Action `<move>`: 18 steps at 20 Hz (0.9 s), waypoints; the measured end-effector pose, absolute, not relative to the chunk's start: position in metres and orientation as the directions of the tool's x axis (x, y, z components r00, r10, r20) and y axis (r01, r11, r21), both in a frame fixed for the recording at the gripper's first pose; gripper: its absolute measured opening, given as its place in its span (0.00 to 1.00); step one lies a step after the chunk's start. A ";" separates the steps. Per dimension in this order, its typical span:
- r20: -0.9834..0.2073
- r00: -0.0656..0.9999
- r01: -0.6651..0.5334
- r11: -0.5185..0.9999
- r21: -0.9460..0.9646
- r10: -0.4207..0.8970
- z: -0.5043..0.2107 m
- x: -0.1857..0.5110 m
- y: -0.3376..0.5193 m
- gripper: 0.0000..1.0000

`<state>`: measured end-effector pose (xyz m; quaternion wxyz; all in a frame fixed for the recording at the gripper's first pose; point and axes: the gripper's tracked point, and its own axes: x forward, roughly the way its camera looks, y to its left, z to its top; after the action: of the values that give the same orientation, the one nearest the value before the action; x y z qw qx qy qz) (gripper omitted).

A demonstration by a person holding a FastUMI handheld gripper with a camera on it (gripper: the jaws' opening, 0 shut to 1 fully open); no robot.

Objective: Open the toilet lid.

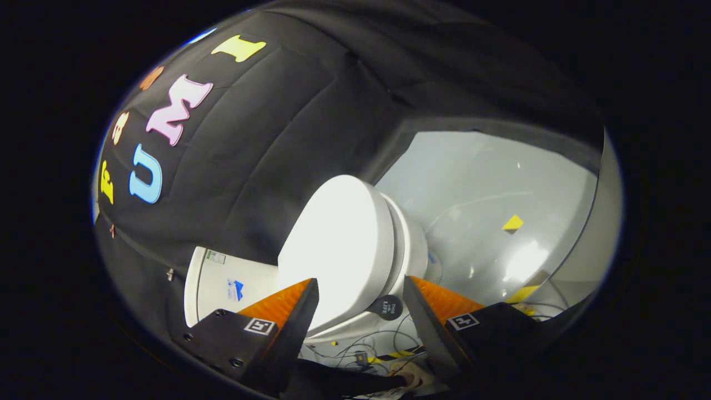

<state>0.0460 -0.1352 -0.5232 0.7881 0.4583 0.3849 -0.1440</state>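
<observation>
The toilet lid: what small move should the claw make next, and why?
Probably ease forward until the lid's front edge sits between the fingers. The claw is open, the lid looks shut on the bowl, just beyond the fingertips, with nothing gripped yet.

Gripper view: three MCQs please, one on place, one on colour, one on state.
1. Where is the toilet lid relative to the tool?
A. just ahead of its fingers
B. clamped between them
C. behind them

2. Colour of the lid?
A. black
B. white
C. yellow

3. State of the tool?
A. shut on the lid
B. open
C. shut on a cable

A: the lid's edge sits just beyond the fingertips.
B: the lid is bright white like the tank.
B: a wide gap separates the fingers, nothing pressed.
</observation>
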 end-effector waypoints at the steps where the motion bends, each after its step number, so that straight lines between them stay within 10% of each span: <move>1: -0.742 0.655 0.586 0.523 0.619 0.144 -0.535 0.045 -0.130 0.97; 15: -0.755 0.604 0.660 0.370 0.654 0.257 -0.614 0.032 -0.109 0.84; 17: -0.728 0.625 0.644 0.341 0.685 0.282 -0.619 0.038 -0.101 0.48; 18: -0.709 0.640 0.630 0.326 0.705 0.298 -0.617 0.042 -0.097 0.48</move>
<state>0.0422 -0.0972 -0.6172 0.7047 0.5685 0.4079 -0.1176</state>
